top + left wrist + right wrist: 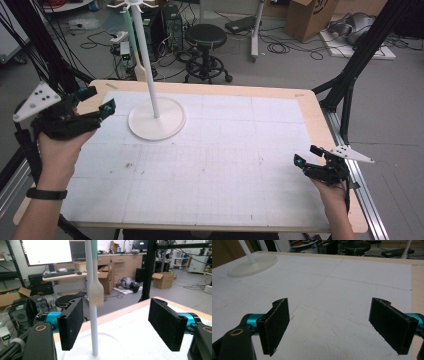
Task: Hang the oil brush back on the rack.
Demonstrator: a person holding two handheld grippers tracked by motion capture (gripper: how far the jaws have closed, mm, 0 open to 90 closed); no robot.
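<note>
Left gripper [117, 325]: jaws wide apart, nothing between the pads. Looking along them in the left gripper view, the white stand's pole [93, 322] sits ahead of the gap, nearer the left jaw, not touching either. A cream brush-like utensil [96, 293] hangs beside the pole at about pad-top height (its green handle runs up out of view). In the high view the left gripper [95, 102] is held above the table's [315, 115] far-left corner, pointing at the stand; the stand's round base [172, 122] lies just beside it on the white mat [225, 165], pole upright. Right gripper [329, 325]: jaws also wide apart, empty, bare mat between them. In the high view it [306, 156] sits low near the right edge, well apart from the stand; its own view shows the base [259, 265] far off at upper left.
</note>
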